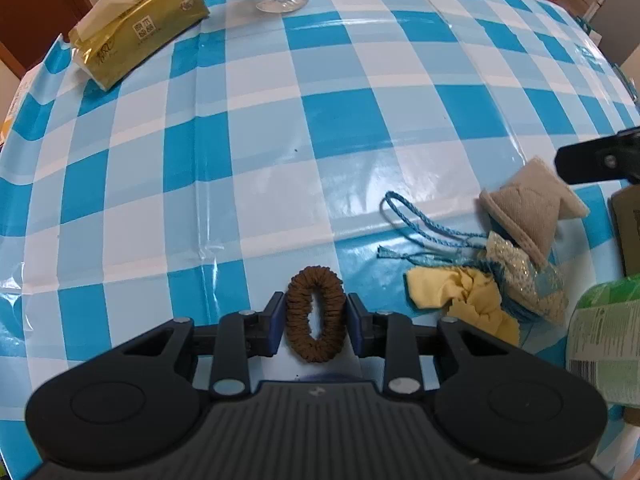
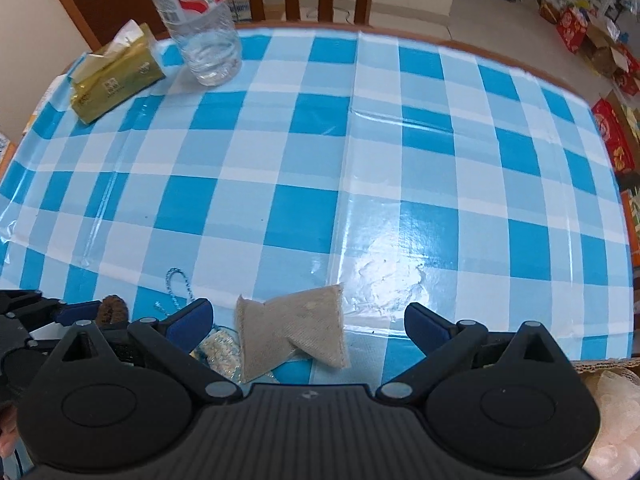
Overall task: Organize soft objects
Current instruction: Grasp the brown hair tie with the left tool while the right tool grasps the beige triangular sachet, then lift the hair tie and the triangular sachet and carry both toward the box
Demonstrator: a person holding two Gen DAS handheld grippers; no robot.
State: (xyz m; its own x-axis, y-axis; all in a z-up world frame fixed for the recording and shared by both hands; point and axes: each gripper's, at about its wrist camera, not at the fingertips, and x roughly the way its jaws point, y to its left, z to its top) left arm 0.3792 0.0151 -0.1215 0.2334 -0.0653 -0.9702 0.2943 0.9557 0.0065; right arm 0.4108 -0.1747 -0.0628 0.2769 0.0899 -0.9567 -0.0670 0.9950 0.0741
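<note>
1. The left tool (image 1: 316,320) sits low over the table (image 1: 360,120), its pads squeezing a brown scrunchie (image 1: 315,314) near the front edge.
2. The right tool (image 2: 308,324) hangs wide apart above a beige cloth (image 2: 296,332) (holding nothing).
3. Tissue pack (image 1: 138,28) print is unreadable.

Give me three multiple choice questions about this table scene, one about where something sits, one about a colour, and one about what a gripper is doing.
1. Where is the tissue pack?
A. Far left of the table, beside the water bottle
B. Between the right gripper's fingers
C. On the chair

2. What colour is the hair tie?
A. Yellow
B. Brown
C. Blue

3. What state is the right gripper in?
A. Shut on the bottle
B. Shut on nothing
C. Open, around the beige cloth

Answers:
1 A, the gold pack lies next to the bottle.
2 B, dark brown ring between the left gripper pads.
3 C, fingers spread wide either side of it.
</note>
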